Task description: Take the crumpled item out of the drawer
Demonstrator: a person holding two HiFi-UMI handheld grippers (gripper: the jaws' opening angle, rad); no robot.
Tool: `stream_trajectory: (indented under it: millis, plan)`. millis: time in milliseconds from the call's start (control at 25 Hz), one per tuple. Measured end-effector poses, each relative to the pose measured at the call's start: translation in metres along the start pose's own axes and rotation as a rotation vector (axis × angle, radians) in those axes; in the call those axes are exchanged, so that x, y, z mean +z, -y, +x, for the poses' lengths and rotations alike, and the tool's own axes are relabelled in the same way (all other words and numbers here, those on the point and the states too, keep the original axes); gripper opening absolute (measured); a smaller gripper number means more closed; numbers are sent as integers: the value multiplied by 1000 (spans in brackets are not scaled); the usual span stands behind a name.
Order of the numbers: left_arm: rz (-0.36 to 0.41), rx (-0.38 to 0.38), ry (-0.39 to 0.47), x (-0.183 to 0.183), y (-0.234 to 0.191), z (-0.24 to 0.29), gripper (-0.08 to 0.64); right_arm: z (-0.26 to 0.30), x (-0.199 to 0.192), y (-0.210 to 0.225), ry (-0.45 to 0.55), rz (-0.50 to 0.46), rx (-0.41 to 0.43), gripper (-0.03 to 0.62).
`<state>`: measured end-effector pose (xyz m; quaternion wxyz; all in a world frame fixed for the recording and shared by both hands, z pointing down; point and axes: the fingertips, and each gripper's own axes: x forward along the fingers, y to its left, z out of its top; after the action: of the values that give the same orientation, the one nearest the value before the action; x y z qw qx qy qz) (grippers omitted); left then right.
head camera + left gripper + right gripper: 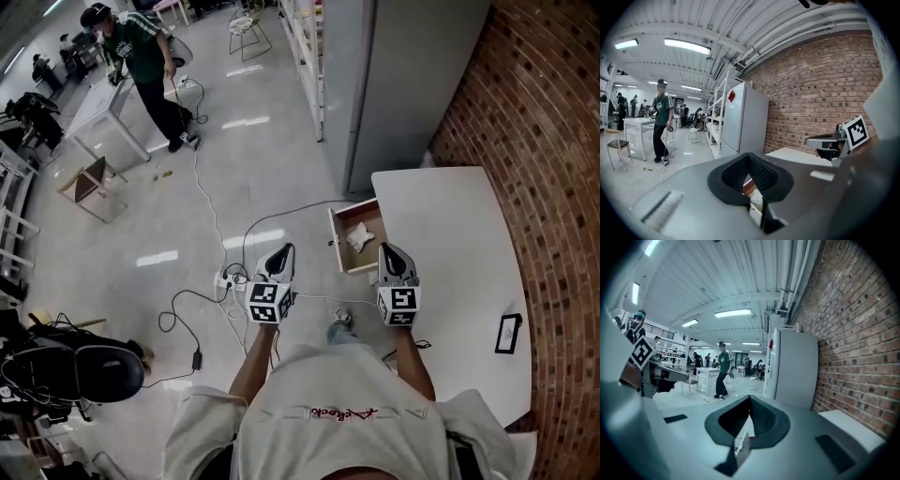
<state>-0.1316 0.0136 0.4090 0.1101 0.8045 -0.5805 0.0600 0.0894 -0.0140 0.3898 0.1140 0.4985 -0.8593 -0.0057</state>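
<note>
Right gripper view shows the right gripper (750,398) with fingers (762,418) pressed together, empty (the left gripper (749,155) likewise). Just ahead, the crumpled item (359,234) lies in the open drawer (334,242), pulled out from the white tabletop (450,253).

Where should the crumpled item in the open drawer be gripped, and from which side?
Pinch a raised fold near the middle of the crumpled white item, coming down from above: the drawer stands pulled out with its top open, and the item lies near its middle.
</note>
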Motion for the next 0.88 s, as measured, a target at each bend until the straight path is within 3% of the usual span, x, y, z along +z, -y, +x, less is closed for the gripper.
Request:
stream_trajectory:
  millis: [520, 880]
  plan:
    - [12, 55, 1, 31, -11, 103, 9, 94, 13, 74, 14, -5, 66, 12]
    - [17, 93, -4, 45, -24, 142, 9, 137, 15, 105, 23, 6, 93, 12]
